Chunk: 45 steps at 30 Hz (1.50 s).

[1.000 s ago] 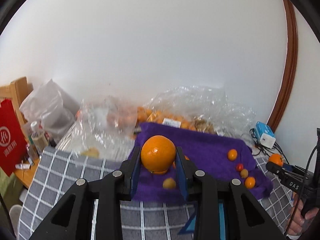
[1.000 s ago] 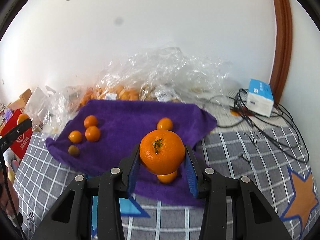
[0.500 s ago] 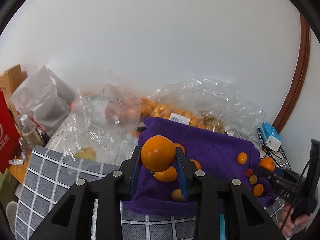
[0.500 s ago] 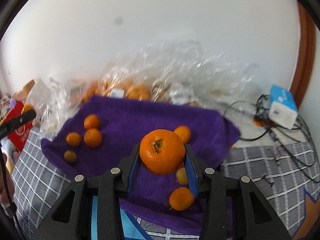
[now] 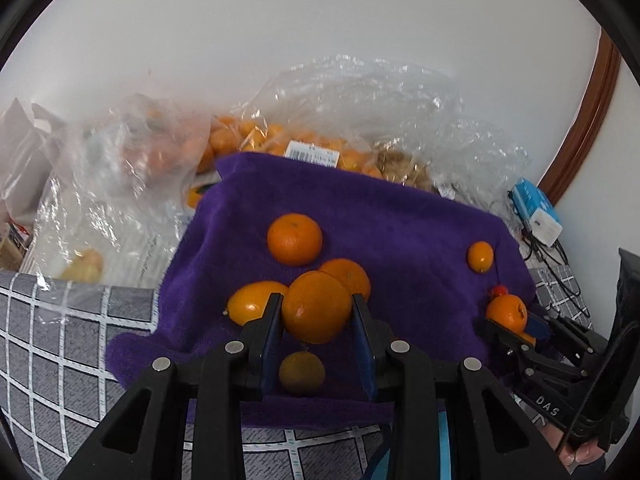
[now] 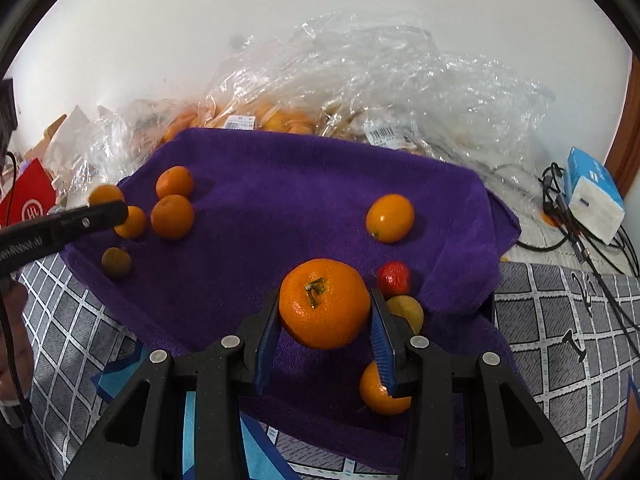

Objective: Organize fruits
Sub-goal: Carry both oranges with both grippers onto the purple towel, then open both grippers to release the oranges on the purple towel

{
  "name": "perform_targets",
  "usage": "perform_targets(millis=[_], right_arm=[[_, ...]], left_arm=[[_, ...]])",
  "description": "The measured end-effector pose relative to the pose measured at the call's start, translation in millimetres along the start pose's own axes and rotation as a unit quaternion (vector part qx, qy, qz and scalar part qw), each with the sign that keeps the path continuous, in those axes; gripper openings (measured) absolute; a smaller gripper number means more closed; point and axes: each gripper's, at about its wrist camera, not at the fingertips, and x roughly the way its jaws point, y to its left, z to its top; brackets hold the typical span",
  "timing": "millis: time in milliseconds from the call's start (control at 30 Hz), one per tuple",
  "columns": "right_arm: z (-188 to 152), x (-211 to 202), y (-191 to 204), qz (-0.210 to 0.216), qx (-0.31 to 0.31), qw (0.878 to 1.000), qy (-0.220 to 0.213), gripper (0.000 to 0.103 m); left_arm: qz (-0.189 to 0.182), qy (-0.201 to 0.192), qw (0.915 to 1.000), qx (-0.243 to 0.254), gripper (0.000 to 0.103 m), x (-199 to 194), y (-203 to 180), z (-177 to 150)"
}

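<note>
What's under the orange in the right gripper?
The right gripper holds the orange over the purple towel. Bare towel shows around it; the patch directly beneath is covered. A strawberry and a yellowish fruit lie just right of it.

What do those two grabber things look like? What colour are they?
Both are black plastic claws. The left gripper and right gripper each have two fingers with blue ridged pads and round silver bolts. White letters run along their sides, and a thin black cable trails from the left one.

We see a blue-and-white box beside tangled black cables, a red bag at left, and a grey checked tablecloth.
</note>
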Motion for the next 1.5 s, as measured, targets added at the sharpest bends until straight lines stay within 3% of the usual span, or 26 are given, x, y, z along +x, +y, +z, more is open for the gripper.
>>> perform_targets(millis=[367, 667, 933, 1300, 1500], right_arm=[[-2.7, 1.1, -0.7, -0.013, 0.006, 1.0, -0.001, 0.042], [-4.6, 1.5, 0.4, -0.027, 0.004, 1.0, -0.007, 0.042], [-6.2, 4.2, 3.7, -0.04, -0.003, 0.999, -0.009, 0.042], [-7.7, -2.0, -5.3, -0.011, 0.018, 1.0, -0.015, 0.05], [-4.5, -8.6, -8.2, -0.014, 0.034, 0.999, -0.026, 0.058]], left_arm=[[0.004, 0.019, 0.9998, 0.006, 0.031, 16.6, -3.0, -6.2], [0.029, 0.009, 0.9994, 0.015, 0.031, 17.7, -2.6, -8.9], [0.03, 0.009, 0.9995, 0.009, 0.031, 17.1, -0.5, -8.4], [0.039, 0.007, 0.999, 0.022, 0.032, 19.1, -4.0, -9.5], [0.022, -0.014, 0.9996, 0.01, 0.046, 7.7, -2.2, -5.9]])
